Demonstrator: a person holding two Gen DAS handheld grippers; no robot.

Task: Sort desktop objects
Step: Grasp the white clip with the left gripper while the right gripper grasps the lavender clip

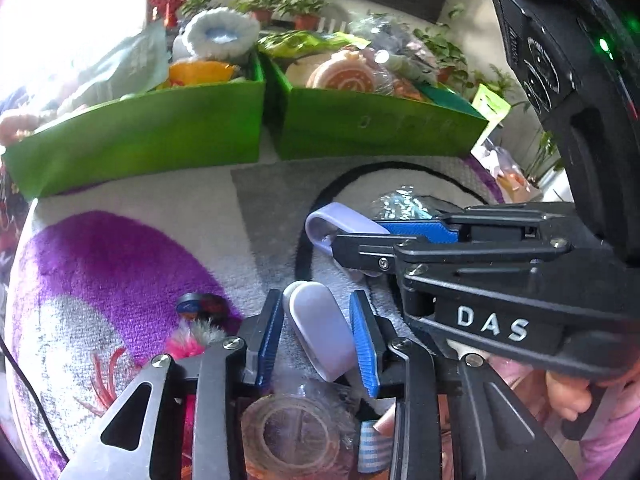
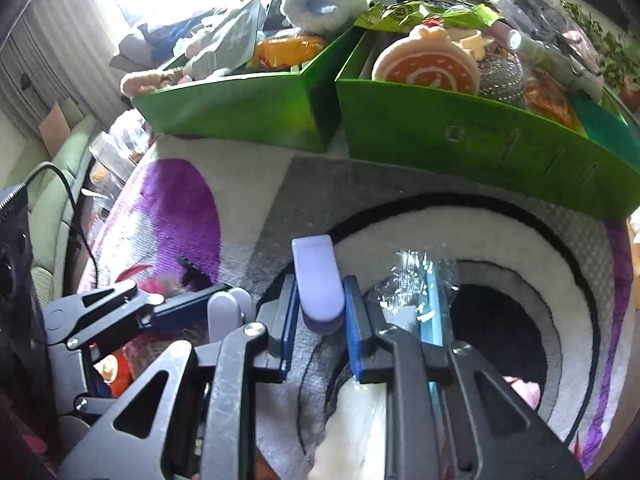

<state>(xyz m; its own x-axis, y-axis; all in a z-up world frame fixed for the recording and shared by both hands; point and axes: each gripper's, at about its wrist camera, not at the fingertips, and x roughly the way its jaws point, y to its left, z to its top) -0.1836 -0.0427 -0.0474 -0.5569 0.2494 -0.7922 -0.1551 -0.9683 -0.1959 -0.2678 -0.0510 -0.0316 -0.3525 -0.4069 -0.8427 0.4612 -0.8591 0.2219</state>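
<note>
each hand-held gripper, left and right, angled down, clenches 1 lilac clip.

Two open boxes sit side by side at the far edge of a rug: the left box and the right box, both heaped with items. Nearer, on the rug, two clips lie close together, the near clip left of the far clip. A tape roll lies nearest.
</note>
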